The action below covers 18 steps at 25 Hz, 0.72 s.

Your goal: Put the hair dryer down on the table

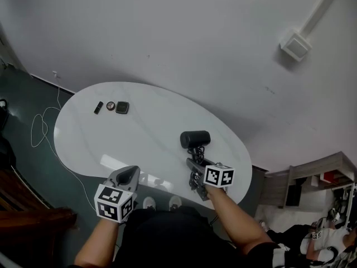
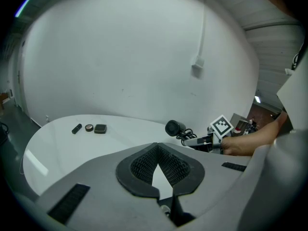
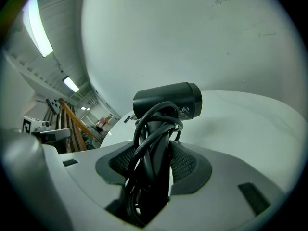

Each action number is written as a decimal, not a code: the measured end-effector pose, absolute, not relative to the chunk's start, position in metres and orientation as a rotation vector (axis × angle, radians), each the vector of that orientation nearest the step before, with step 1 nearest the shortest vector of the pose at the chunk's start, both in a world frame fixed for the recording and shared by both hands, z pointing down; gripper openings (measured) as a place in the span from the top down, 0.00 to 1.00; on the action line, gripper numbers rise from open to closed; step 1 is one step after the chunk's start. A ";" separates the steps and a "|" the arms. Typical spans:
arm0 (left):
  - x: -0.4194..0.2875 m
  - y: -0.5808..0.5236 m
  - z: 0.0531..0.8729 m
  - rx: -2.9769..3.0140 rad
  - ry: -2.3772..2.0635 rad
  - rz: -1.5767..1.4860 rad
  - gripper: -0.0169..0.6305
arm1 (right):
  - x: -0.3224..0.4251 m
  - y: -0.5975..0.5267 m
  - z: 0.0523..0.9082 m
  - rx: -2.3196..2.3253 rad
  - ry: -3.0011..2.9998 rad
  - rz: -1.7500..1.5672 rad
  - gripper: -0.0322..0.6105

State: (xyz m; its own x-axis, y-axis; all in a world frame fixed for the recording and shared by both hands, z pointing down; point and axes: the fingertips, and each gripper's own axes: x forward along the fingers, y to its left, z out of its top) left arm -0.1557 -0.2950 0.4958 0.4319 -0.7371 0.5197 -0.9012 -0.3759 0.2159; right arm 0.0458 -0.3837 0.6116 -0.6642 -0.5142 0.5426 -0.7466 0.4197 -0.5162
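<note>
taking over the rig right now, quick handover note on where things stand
Left gripper: shut, empty, near the table's front edge.
Right gripper: shut on the hair dryer by its handle, cord wrapped round it.
The dryer is held over the near right part of the table; three small dark items lie at the far end.
Done: dryer in grip.
Left: set it on the table and release.

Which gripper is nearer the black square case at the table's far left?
Left. The left gripper sits at the near edge of the table, the black square case ahead, slightly left. The right gripper, shut on the hair dryer, is farther to the right.
</note>
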 end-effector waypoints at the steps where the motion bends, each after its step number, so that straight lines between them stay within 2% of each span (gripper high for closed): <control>1: -0.158 -0.292 0.498 2.210 -1.386 0.476 0.96 | 0.045 -0.390 0.619 1.087 -2.361 1.088 0.64; 18: -0.203 -0.279 0.503 2.062 -1.528 0.484 0.96 | -0.006 -0.497 0.676 1.049 -2.203 1.028 0.64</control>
State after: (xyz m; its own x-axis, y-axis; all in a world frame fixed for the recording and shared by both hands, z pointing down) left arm -0.2027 -0.2785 0.5032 0.2986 -0.7666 0.5684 -0.9541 -0.2256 0.1971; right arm -0.0061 -0.4971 0.6760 -0.5853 -0.4357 0.6838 -0.8040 0.4211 -0.4199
